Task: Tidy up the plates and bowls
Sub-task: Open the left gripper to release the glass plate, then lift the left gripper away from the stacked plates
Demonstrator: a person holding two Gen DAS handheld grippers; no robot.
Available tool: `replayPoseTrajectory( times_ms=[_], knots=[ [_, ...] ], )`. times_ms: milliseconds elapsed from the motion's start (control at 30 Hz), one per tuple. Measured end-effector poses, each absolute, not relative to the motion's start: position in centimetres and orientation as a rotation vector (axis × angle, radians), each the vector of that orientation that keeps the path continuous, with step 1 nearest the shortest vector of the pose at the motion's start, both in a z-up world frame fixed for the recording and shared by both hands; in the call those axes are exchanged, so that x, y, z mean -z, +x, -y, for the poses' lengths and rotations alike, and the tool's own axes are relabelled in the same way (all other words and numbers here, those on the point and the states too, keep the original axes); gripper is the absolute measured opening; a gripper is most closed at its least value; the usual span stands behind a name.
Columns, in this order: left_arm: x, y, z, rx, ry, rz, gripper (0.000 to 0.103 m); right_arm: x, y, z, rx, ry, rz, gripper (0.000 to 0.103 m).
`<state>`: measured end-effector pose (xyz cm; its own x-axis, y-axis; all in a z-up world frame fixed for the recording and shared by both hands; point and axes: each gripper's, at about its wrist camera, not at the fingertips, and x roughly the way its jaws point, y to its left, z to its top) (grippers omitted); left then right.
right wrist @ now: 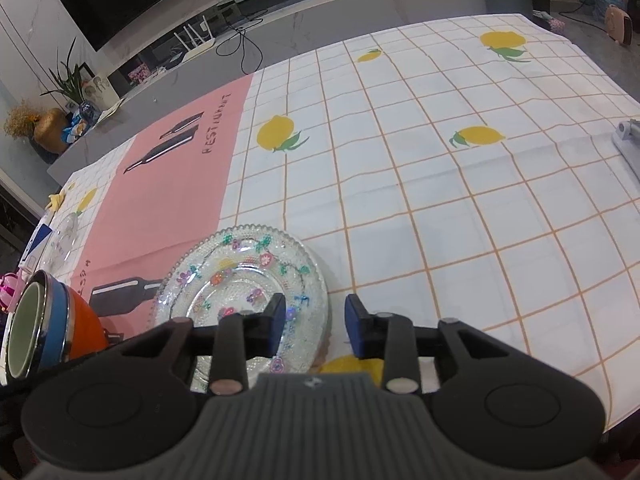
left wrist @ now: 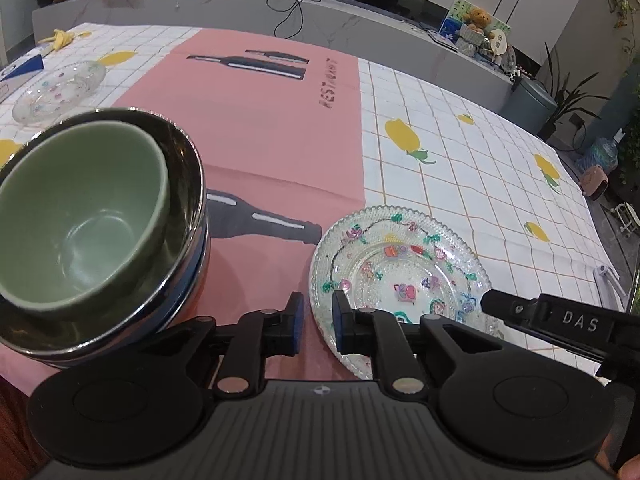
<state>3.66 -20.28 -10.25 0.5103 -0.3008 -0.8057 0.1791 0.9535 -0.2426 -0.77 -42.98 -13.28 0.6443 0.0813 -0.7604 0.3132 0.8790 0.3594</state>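
A clear glass plate (left wrist: 400, 268) with coloured flower prints lies on the cloth, half on the pink mat. My left gripper (left wrist: 318, 320) is open and straddles the plate's near-left rim, one finger over the plate and one outside, with a gap showing. My right gripper (right wrist: 316, 318) is open too and straddles the plate's (right wrist: 240, 276) right rim without pressing it; one of its fingers (left wrist: 496, 306) shows at the plate's right edge. To the left stands a green bowl (left wrist: 80, 212) nested in a steel-rimmed bowl stack (left wrist: 188, 184), blue and orange outside (right wrist: 80, 320). A second glass plate (left wrist: 60, 90) lies far left.
The pink placemat (left wrist: 260, 120) covers the middle of the lemon-print checked tablecloth (right wrist: 440, 200). A banana peel (left wrist: 64, 38) and a blue-and-white box (left wrist: 24, 68) lie at the far left. A grey clamp (right wrist: 628, 140) sits at the right table edge. A grey counter runs behind.
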Motion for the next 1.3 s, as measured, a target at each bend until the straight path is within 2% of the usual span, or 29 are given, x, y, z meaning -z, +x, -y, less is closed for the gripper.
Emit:
replayPoseTrajectory(
  times_ms=[133,167,200,267,433,633,767,900,967,1300],
  knots=[
    [10.5,3.7,20.3,0.291,-0.137,-0.998,0.017,13.4,-0.6,43.0,0.151,0.496,-0.865,0.032],
    [10.5,3.7,20.4,0.297,-0.13,-1.001,0.017,13.4,-0.6,43.0,0.149,0.5,-0.862,0.025],
    [10.6,3.7,20.4,0.302,-0.13,-1.003,0.014,13.5,-0.6,42.9,0.149,0.501,-0.861,0.022],
    [10.6,3.7,20.5,0.308,-0.122,-1.001,0.008,13.7,-0.5,42.8,0.15,0.504,-0.864,0.01],
    [10.5,3.6,20.6,0.312,-0.104,-0.996,0.008,14.0,-0.4,42.5,0.157,0.496,-0.872,0.008],
    [9.1,3.0,21.0,0.329,-0.065,-0.934,0.01,13.1,-0.6,41.8,0.167,0.45,-0.857,0.013],
    [7.4,2.7,21.2,0.377,-0.045,-0.913,0.011,11.8,-0.7,40.8,0.166,0.4,-0.836,0.023],
    [5.1,2.4,20.8,0.422,-0.018,-0.87,0.018,10.3,-0.7,39.7,0.132,0.364,-0.822,0.031],
    [3.9,2.4,20.3,0.443,-0.011,-0.838,0.021,9.4,-0.5,39.0,0.105,0.354,-0.813,0.038],
    [-0.1,4.5,14.9,0.445,-0.053,-0.732,0.027,5.8,1.8,34.0,-0.002,0.294,-0.761,0.055]
  ],
)
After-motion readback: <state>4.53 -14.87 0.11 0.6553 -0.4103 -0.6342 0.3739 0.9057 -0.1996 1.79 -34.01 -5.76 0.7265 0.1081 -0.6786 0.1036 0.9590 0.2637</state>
